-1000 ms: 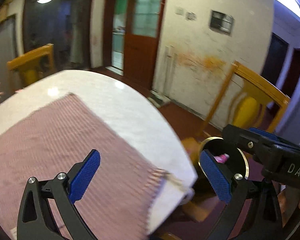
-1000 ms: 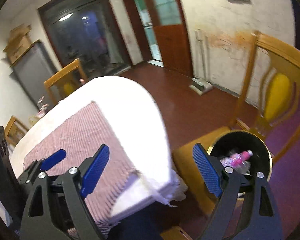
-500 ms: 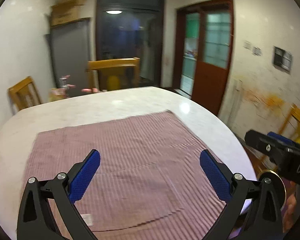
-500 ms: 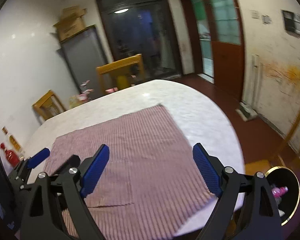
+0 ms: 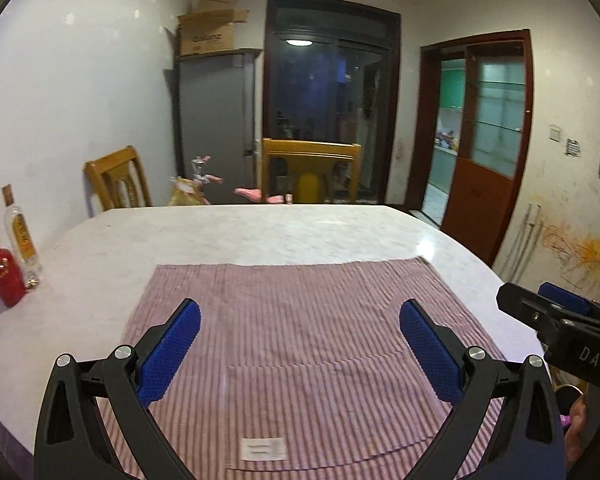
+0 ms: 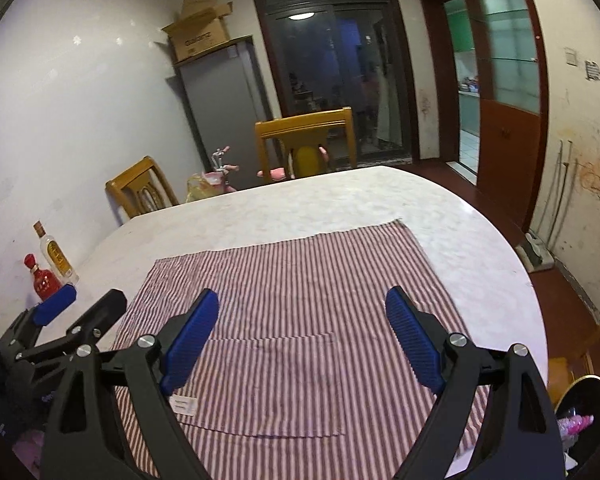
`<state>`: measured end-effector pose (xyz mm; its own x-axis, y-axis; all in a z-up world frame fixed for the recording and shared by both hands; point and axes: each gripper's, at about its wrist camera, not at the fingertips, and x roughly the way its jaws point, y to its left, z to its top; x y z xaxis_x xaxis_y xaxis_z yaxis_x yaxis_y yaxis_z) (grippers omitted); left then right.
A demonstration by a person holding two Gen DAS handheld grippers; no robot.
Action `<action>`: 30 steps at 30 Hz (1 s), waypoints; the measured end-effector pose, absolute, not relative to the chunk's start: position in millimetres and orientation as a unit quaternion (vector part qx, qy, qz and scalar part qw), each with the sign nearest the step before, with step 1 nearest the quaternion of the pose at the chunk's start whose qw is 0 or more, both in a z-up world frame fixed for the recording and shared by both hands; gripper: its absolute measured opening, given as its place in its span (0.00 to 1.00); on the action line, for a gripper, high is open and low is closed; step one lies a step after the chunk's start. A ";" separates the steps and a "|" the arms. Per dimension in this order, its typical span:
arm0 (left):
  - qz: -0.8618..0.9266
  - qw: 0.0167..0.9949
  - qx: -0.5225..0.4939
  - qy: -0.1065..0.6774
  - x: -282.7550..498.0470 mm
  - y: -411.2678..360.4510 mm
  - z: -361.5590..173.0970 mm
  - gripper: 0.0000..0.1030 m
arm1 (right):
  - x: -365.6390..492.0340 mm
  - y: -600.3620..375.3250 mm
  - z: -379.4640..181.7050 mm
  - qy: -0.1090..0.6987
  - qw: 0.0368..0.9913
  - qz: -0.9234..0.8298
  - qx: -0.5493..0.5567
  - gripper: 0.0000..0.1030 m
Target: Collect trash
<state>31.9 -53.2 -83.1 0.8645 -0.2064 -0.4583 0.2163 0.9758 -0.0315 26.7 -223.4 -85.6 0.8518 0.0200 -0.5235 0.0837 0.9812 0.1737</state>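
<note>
Both hand-held grippers, left [image 5: 300, 354] and right [image 6: 302, 342], have swung from the bin [image 6: 588, 408] back over the cloth [image 5: 296, 320], open and empty; the counter [image 5: 260, 232] looks litter-free.

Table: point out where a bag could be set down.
The striped cloth lies bare, as does the marble table beyond it toward the far chair. The left rim is crowded by the red bottle and clear bottle.

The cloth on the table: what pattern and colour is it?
The cloth has narrow red and white stripes, sharpest in the right wrist view.
</note>
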 end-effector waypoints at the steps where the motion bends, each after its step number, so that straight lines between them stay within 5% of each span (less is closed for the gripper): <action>1: -0.104 0.966 0.009 0.235 33.2 -48.6 -81.8 0.94 | 30.1 -219.5 -84.6 0.271 0.958 -0.013 0.093 0.83; 30: -0.047 0.983 0.008 0.176 20.6 -21.9 -33.2 0.94 | 41.6 -184.0 -55.6 0.228 0.971 0.014 0.066 0.85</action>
<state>20.6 -21.9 -33.2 0.9333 -0.0902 -0.3477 0.0961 0.9954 -0.0002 41.6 -184.0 -55.6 0.8958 0.0575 -0.4407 0.0023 0.9910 0.1341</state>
